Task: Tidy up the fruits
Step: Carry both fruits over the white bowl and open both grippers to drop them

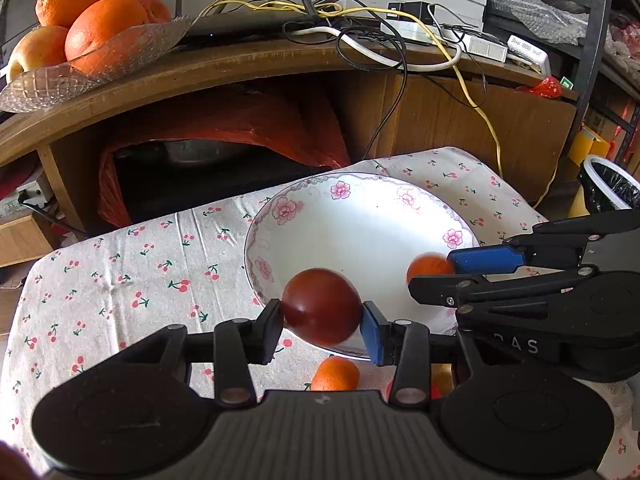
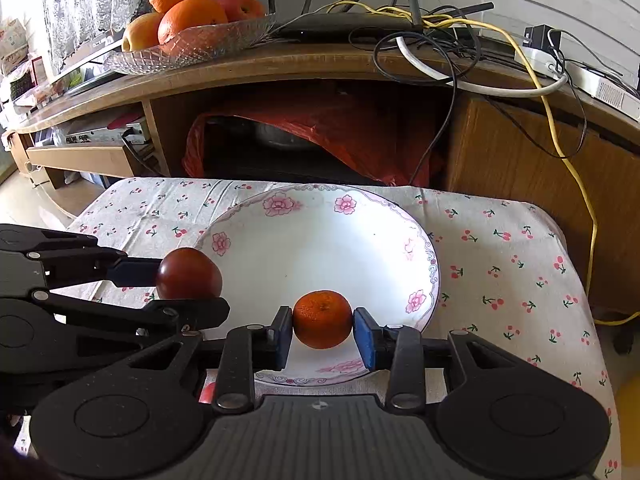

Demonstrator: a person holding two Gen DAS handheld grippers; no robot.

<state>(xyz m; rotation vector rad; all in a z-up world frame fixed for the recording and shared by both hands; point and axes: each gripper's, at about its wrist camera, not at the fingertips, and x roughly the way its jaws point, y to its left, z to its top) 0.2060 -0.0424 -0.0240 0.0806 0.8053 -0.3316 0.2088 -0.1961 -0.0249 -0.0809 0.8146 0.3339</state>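
- Left gripper (image 1: 322, 322) in the near foreground, black with one blue pad, pads touching a round dark-red fruit (image 1: 321, 306) on both sides.
- Dark-red fruit held over the near rim of a white ceramic plate with pink flowers (image 1: 352, 216).
- Right gripper (image 1: 434, 270) reaching in from the right edge, a small orange mandarin (image 1: 428, 266) at its blue fingertip; blurred, probably gripped.
- Plate resting on a cherry-print white tablecloth (image 1: 120, 280).
- Second small orange fruit (image 1: 335, 374) on the cloth, just beneath the plate's near rim.
- Clear glass dish of large oranges (image 1: 92, 20) on a curved wooden shelf (image 1: 240, 64), top left, beside tangled cables (image 1: 360, 28).
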